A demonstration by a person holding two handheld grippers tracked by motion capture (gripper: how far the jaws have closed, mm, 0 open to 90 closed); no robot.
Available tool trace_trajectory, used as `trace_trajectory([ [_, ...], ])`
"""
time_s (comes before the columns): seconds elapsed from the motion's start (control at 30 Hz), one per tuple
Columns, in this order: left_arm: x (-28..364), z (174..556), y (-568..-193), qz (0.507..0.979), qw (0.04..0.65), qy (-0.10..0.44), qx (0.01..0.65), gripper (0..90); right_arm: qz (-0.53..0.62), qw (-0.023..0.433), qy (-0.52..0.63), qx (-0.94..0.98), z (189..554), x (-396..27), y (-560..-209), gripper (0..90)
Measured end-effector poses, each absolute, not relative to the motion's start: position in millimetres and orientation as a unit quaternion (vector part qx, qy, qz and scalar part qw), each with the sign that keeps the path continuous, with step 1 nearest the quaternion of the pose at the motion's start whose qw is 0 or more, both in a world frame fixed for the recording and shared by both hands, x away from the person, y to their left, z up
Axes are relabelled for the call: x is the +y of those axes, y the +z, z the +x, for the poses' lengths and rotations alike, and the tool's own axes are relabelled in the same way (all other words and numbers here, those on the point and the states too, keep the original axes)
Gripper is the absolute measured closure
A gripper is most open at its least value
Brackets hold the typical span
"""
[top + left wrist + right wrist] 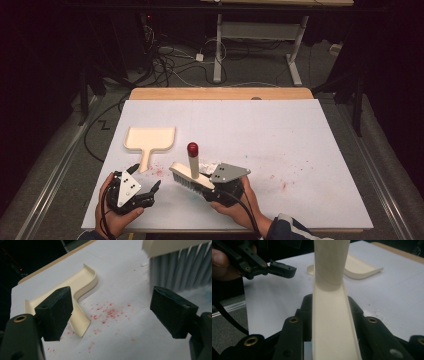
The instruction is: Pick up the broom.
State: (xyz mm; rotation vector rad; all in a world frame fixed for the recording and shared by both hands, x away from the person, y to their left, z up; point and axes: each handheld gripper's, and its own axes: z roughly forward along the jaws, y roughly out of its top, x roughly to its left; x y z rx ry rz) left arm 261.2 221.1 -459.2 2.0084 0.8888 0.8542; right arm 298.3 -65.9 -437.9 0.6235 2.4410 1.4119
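Left gripper [145,185] gaping, nothing between pads, just short of dustpan [149,140] handle end. Dustpan flat on white table [300,150], beyond and left of red crumbs [159,170]. Crumbs between dustpan handle and brush [189,176]. Brush right of dustpan, bristles down near crumbs, back clamped in right gripper [212,187]; red-capped handle upright.

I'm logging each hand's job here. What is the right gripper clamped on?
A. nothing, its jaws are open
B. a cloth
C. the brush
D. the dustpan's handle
C: the right gripper is shut on the cream brush, while the dustpan lies apart.
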Motion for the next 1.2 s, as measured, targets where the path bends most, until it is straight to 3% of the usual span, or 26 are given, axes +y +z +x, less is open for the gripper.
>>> trace_trajectory([
  [0.3,201.5,259.9,-464.8,0.819,0.354,0.33,0.307,17.4,0.272,0.163,0.46,0.829,313.0,-74.0,-448.0,67.7],
  [0.57,195.2,259.9,-467.0,0.829,0.345,0.322,0.3,17.4,0.27,0.156,0.483,0.818,311.7,-104.0,-430.6,67.5],
  [0.8,194.1,260.5,-468.4,0.833,0.343,0.317,0.296,17.4,0.308,0.24,0.492,0.778,310.1,-149.1,-399.7,67.6],
  [0.93,192.6,261.3,-468.6,0.837,0.341,0.314,0.292,17.4,0.339,0.293,0.458,0.768,320.4,-164.5,-409.7,67.6],
  [1.2,190.0,262.6,-470.3,0.842,0.337,0.308,0.286,17.5,0.366,0.3,0.41,0.78,333.7,-151.2,-449.9,67.8],
])
